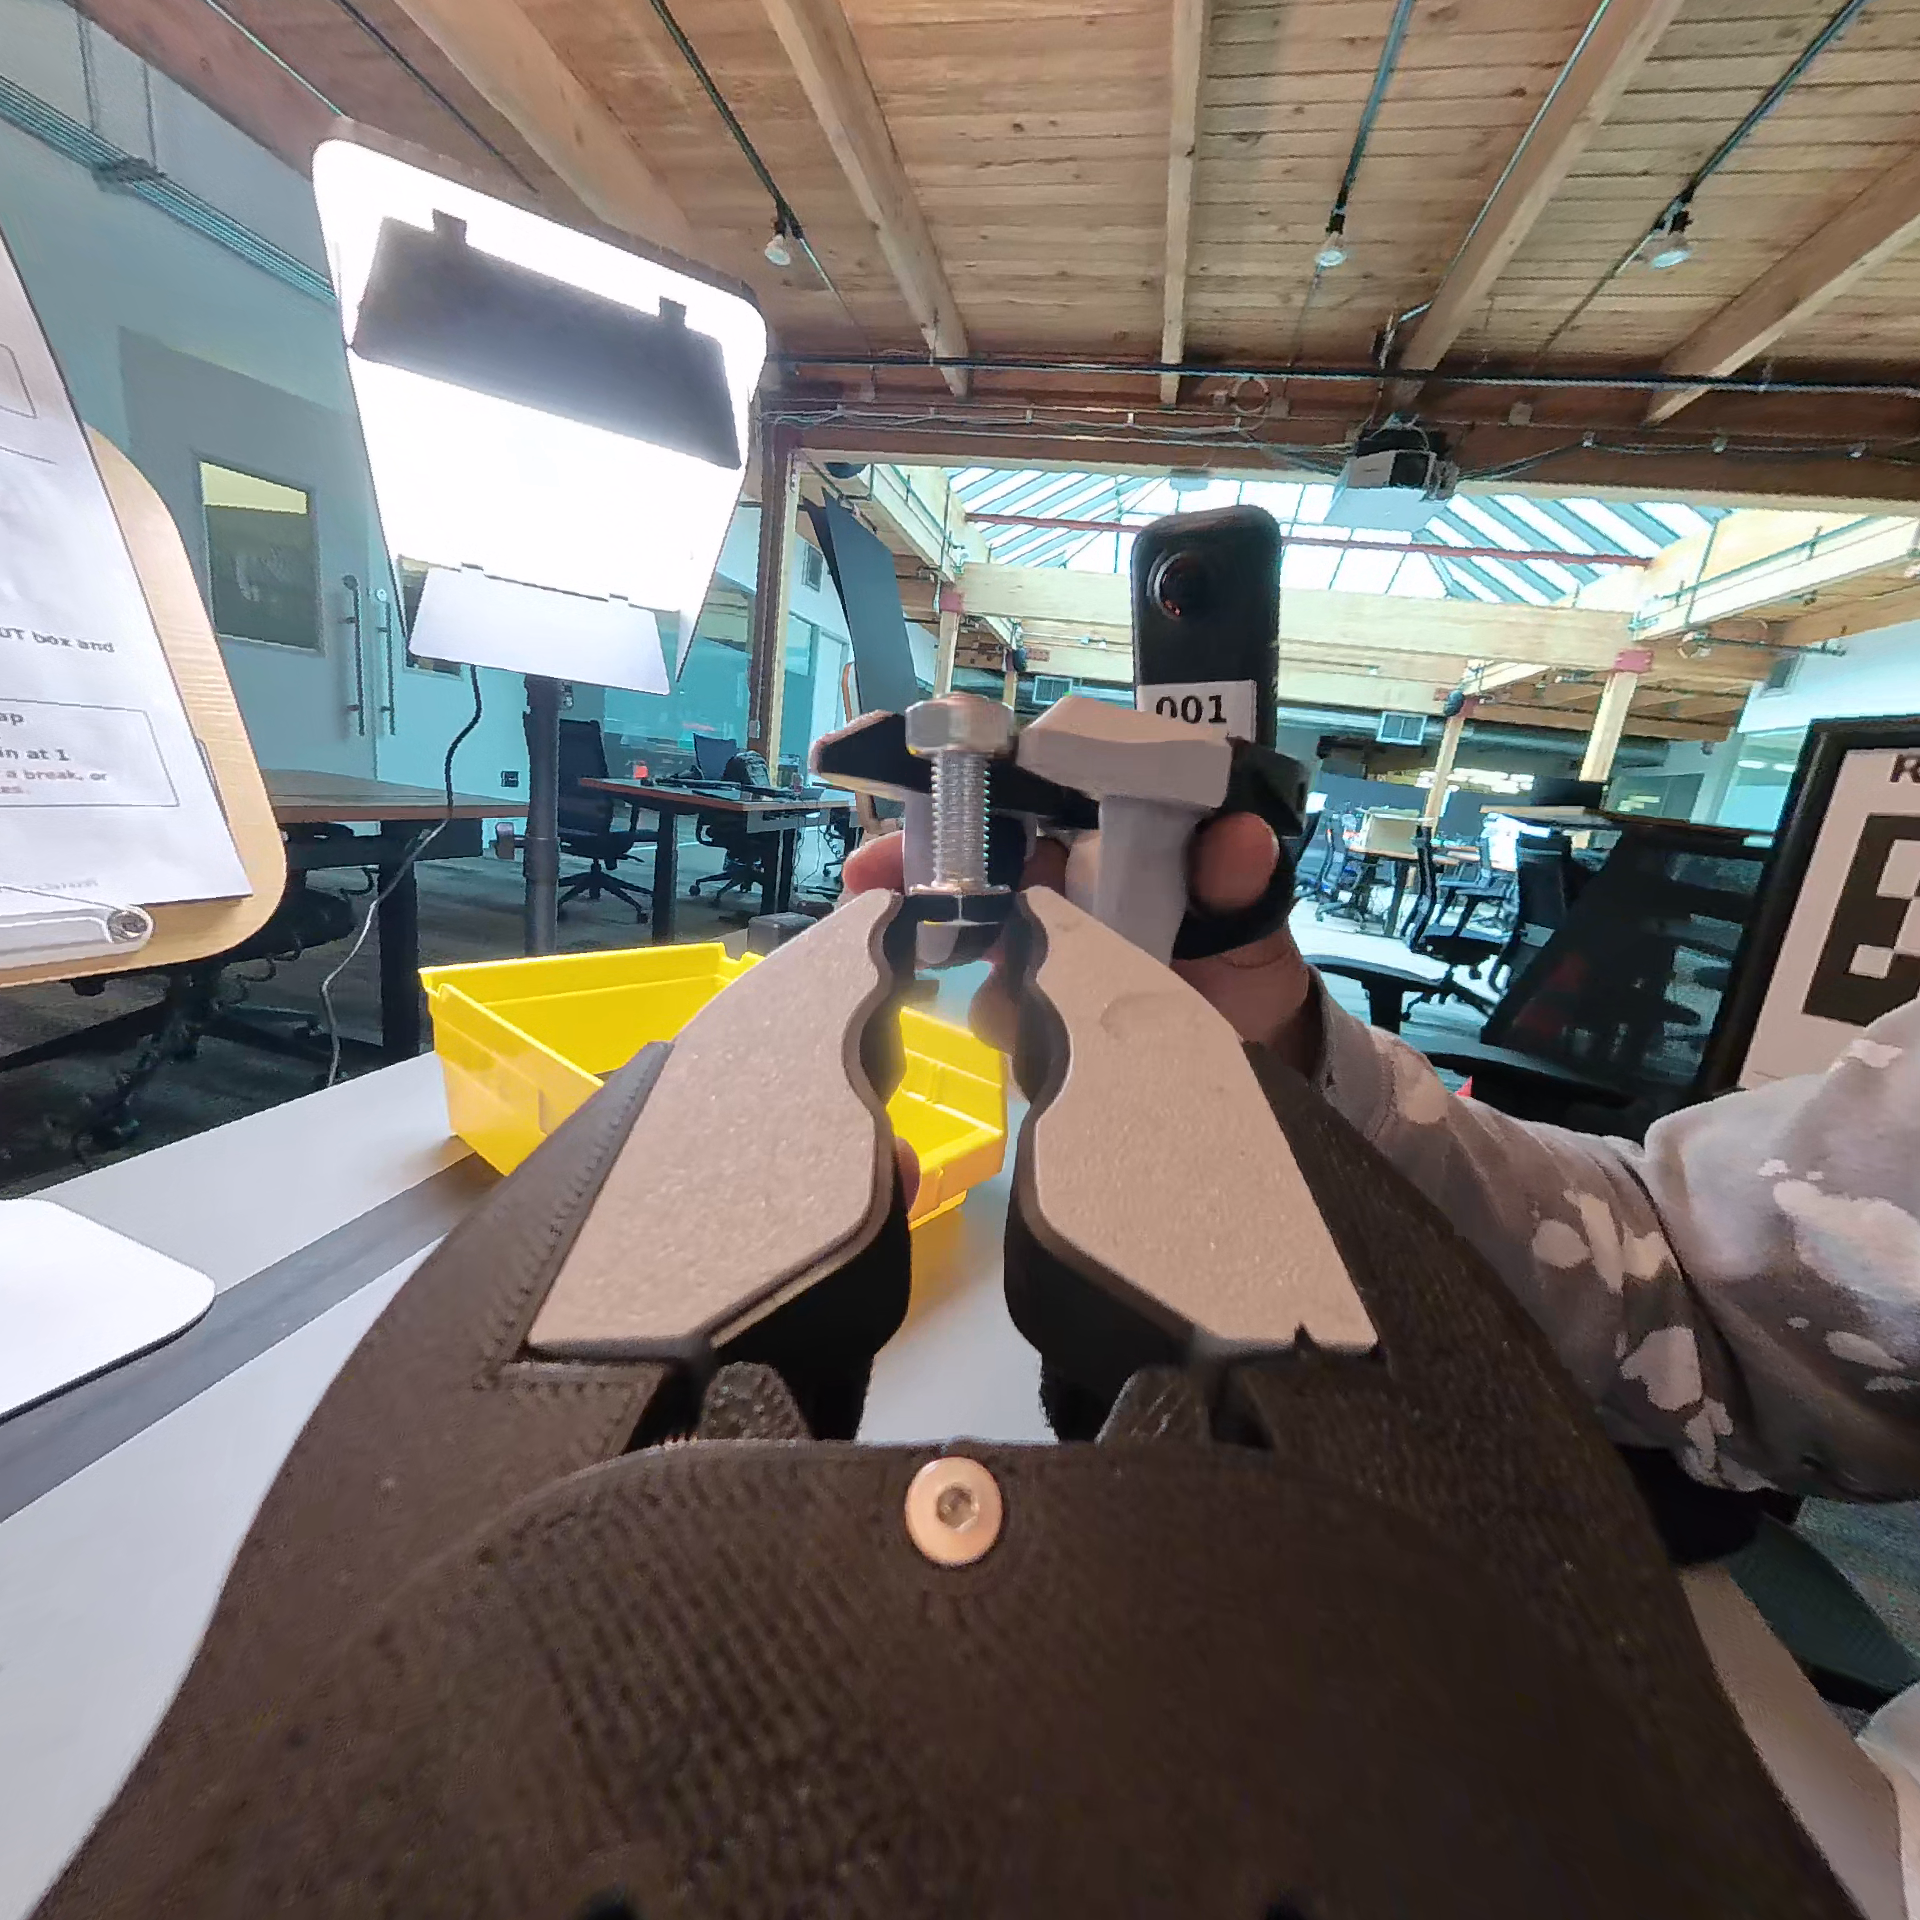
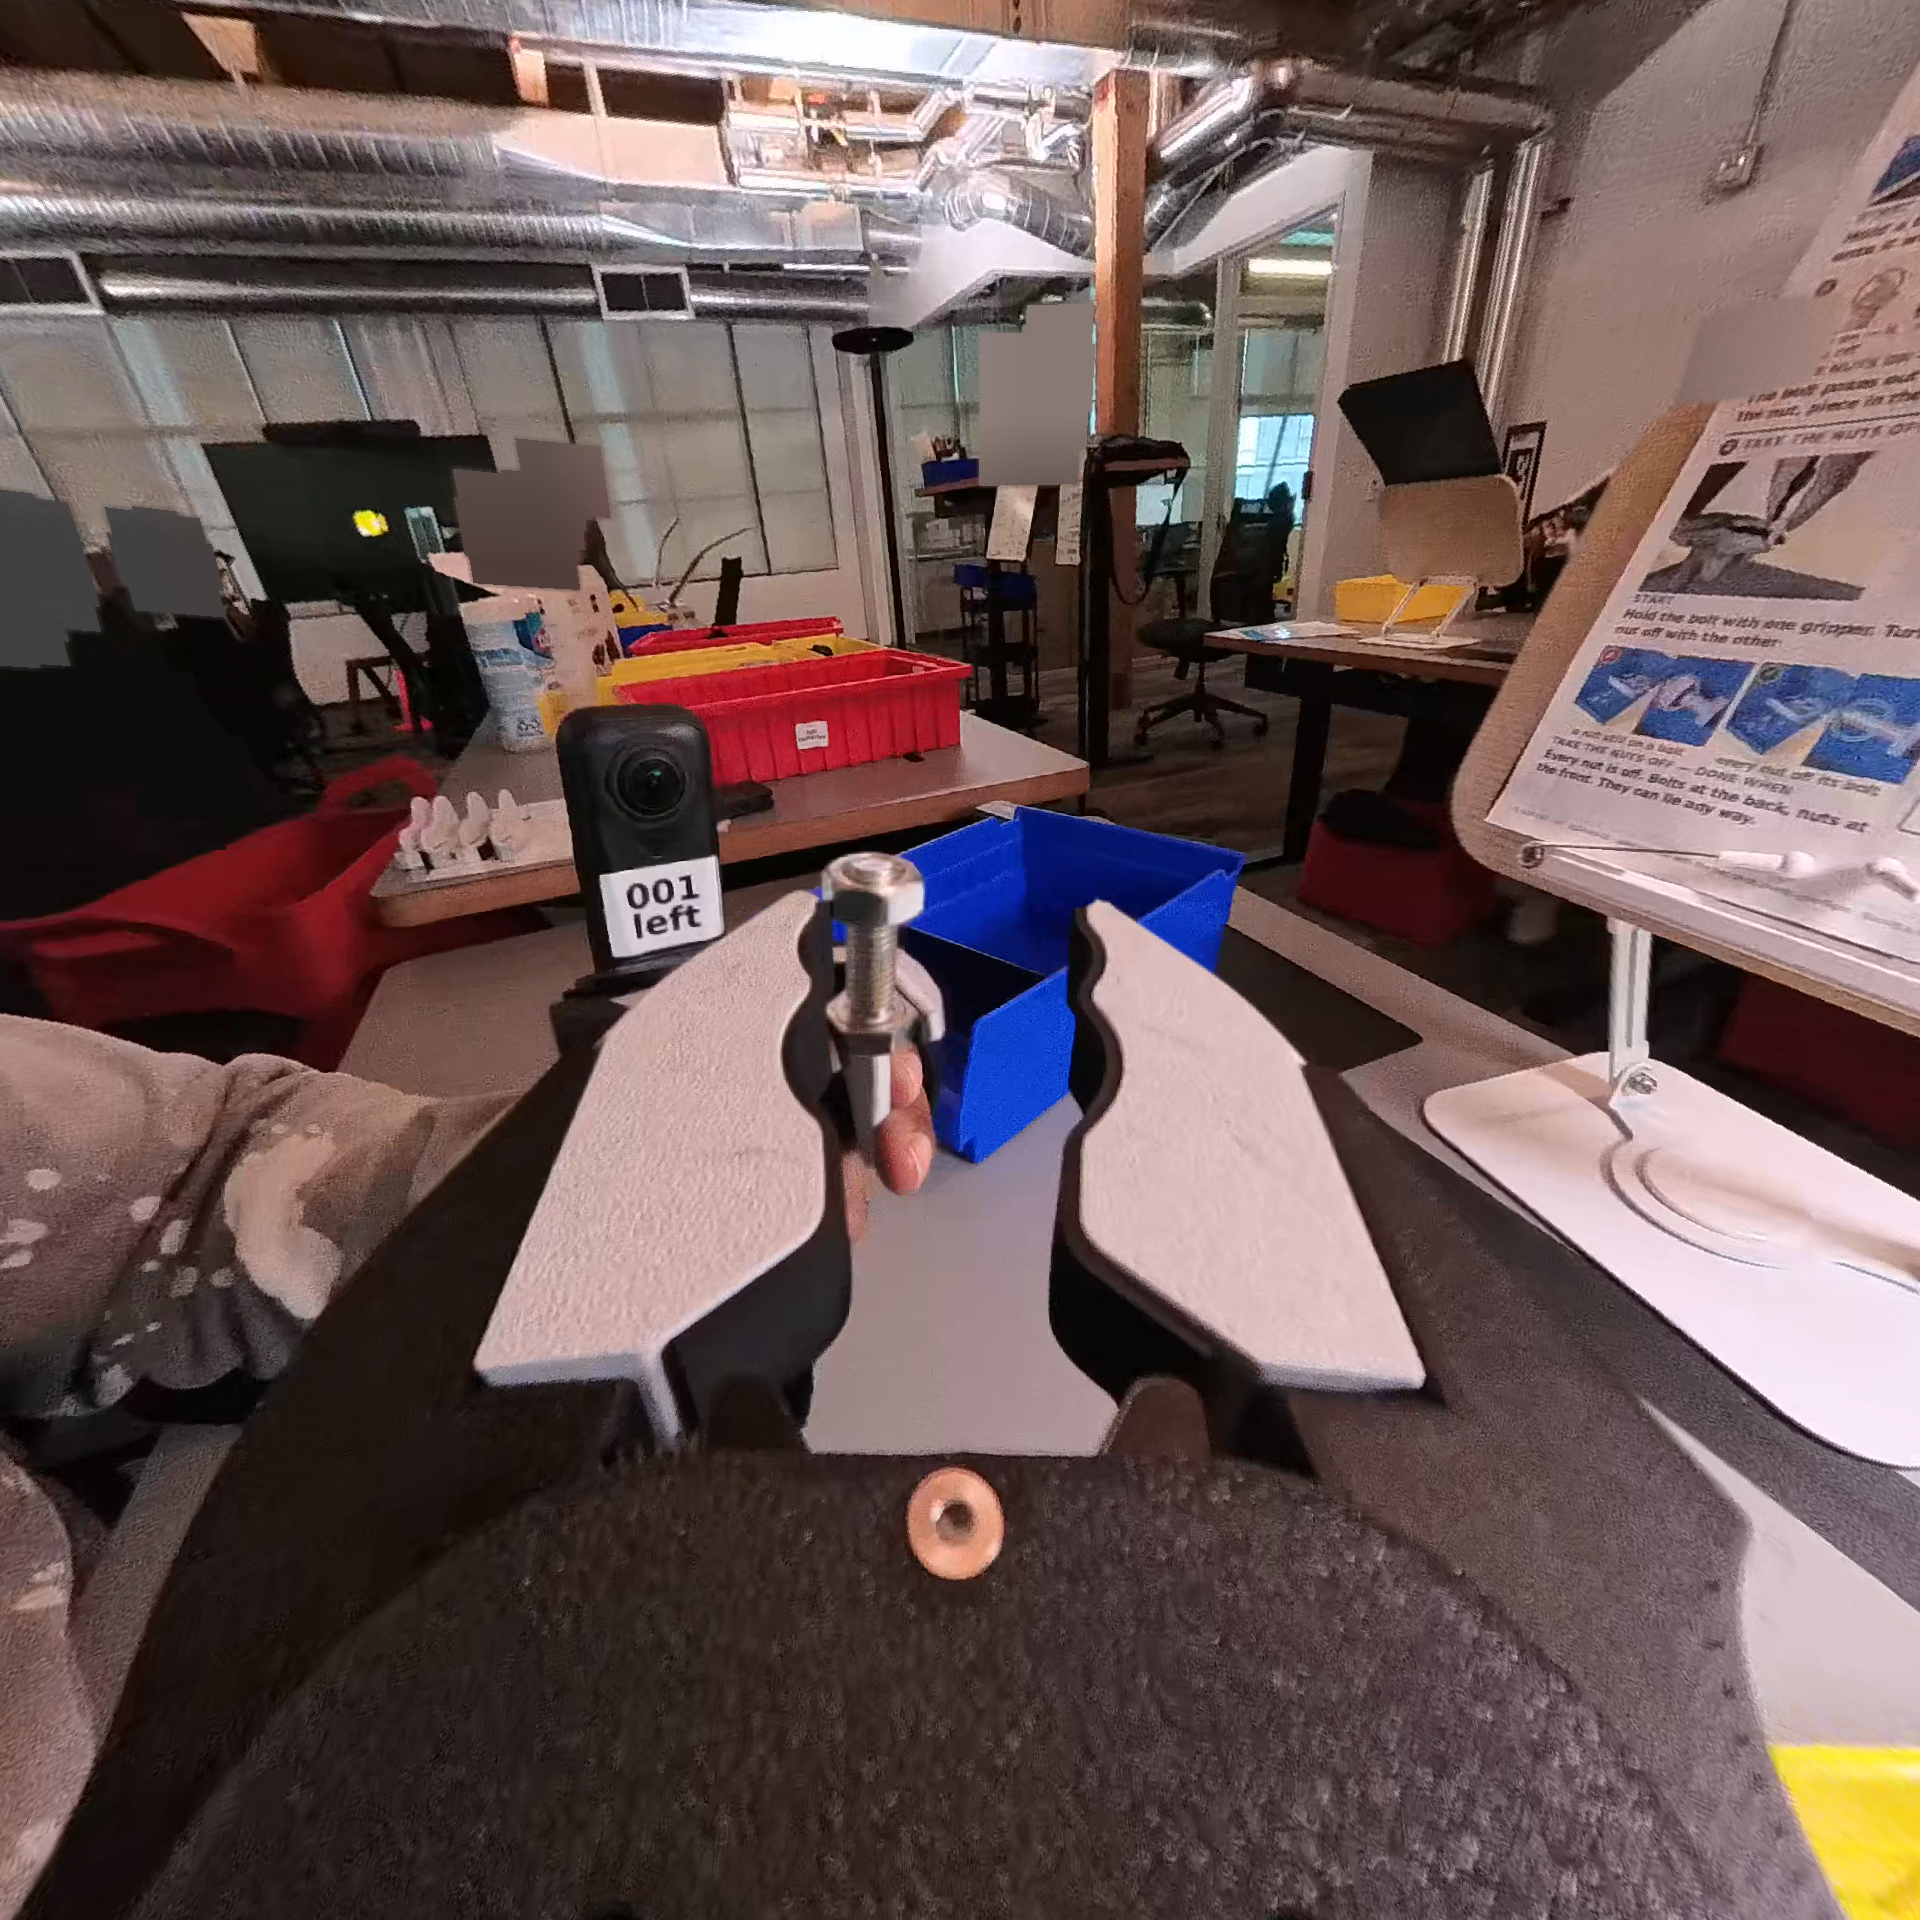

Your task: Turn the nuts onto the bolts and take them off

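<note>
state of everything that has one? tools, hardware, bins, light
left tool: shut on the nut
right tool: open, fingers either side of the bolt head
bolt: upright, head up, held in the air
nut: threaded on, at the low end of the shaft
yellow bin: on the table, visible part empty
blue bin: on the table, inside mostly hidden
light panel: lit

The bolt (image 2: 871, 971) occupies the gap of the right gripper (image 2: 951, 1023). Bare table (image 2: 935, 1351) lies below; the blue bin (image 2: 1081, 935) stands apparently close behind.
</note>
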The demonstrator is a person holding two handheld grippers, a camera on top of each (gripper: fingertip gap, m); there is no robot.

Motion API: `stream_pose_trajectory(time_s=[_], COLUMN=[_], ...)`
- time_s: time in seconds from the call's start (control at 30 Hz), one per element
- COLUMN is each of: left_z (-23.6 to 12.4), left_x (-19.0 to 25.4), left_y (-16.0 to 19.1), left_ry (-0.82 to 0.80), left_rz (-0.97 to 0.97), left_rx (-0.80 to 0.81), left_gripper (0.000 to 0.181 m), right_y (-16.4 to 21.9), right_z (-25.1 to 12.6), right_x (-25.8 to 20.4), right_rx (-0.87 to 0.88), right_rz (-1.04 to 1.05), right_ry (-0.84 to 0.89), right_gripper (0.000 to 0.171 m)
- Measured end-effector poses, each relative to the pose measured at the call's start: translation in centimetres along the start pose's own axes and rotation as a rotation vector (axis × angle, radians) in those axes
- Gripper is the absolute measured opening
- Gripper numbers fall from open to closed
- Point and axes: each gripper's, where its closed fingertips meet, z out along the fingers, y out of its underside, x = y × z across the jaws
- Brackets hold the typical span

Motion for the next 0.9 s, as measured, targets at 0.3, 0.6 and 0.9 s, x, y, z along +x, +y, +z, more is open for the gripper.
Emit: stream_pose_trajectory(time_s=[0.3, 0.6, 0.9], left_z=[0.0, -0.1, -0.1], left_x=[-0.1, -0.1, 0.0], left_y=[0.1, -0.2, -0.4], left_ry=[-0.001, 0.0, 0.002], left_rz=[0.001, 0.0, 0.006], left_rx=[-0.001, 0.005, 0.012], left_gripper=[0.018, 0.018, 0.017], right_y=[-0.5, -0.8, -1.0], right_z=[-0.1, -1.2, -1.3], right_x=[-0.6, 1.7, 2.4], right_rx=[0.014, 0.036, 0.065], right_rz=[0.011, 0.059, 0.051], right_ry=[-0.015, 0.033, 0.095], right_gripper=[0.043, 0.037, 0.025])
